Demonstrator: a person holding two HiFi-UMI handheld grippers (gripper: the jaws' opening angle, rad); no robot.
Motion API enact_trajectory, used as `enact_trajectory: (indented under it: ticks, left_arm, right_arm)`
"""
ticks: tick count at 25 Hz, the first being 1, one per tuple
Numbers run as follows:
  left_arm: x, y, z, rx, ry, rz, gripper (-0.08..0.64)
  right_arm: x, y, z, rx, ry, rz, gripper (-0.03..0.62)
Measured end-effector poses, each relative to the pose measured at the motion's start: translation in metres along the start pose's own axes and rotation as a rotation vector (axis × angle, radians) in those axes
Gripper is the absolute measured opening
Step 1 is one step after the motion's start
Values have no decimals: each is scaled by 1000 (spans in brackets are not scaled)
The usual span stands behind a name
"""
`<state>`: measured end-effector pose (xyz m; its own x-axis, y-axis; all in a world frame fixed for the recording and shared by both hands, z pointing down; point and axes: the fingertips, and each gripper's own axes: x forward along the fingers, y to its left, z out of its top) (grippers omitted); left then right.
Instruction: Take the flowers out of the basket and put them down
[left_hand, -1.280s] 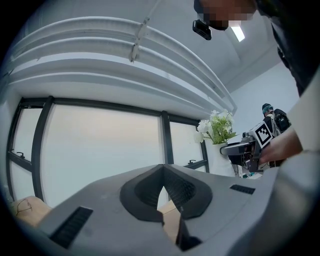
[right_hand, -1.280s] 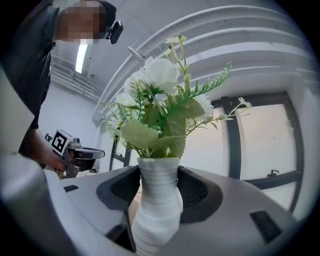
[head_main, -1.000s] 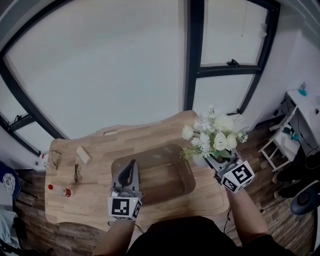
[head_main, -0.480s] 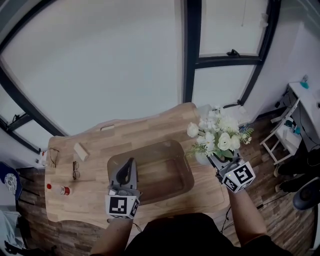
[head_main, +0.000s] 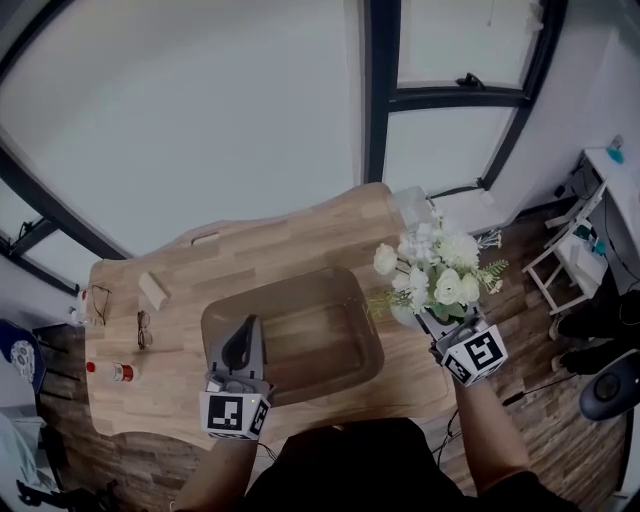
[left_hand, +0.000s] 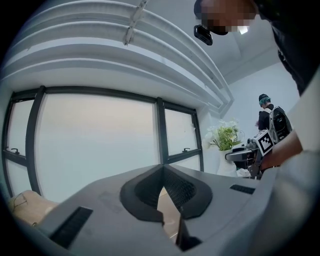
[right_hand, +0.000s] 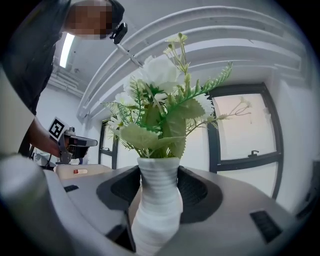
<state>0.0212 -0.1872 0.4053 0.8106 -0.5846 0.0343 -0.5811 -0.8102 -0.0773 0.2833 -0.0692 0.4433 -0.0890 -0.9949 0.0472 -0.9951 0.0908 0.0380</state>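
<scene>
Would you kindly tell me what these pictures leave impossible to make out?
- Vase base: the right gripper view's lower edge cuts it off, and the flowers cover it in the head view, so whether it is set down is unclear.
- Bottle label: too small in the head view.
- Basket near rim: partly behind the left gripper in the head view.

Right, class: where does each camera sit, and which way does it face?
Head view: on the person's head, facing steeply down at table, basket, left gripper, right gripper, both forearms.
Left gripper view: on that gripper, facing along its closed, empty jaws towards the windows; the right forearm shows.
Right gripper view: on that gripper, facing along jaws clamped on the white vase; the left forearm shows.
Shared: all three show the flowers.
</scene>
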Motion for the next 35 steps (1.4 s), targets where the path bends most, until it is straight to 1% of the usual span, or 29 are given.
enact_trajectory:
  ticks: [3,10,17,21,25,27,31,35]
  left_arm:
    - [1,2,-4,3,10,14,5]
    - [9,0,-19,0,39,19,5]
    - [26,-17,-30,6,63,-25,5]
    - [25,-23,-39,7,104,-42,5]
    - [18,-30,-40,18,114,-44,5]
    - [13,-34,-40,20,118,-42,5]
    - [29,-41,-40,19,128,-65,5]
    - [32,-47,-31,23,114,-77,5]
  right_arm:
    - [0,-2,-16,9,17,6,253]
    - [4,-3,-51,38,37,14,253]
    - [8,-3,-98,80,82,16,253]
    - [12,-3,-118,100,92,7,253]
    - [9,2,-129,83,92,11,252]
    - [5,6,-130,69,77,11,253]
    - [14,1,-131,30,81,-2,252]
    - [13,5,-133,33,105,-7,252]
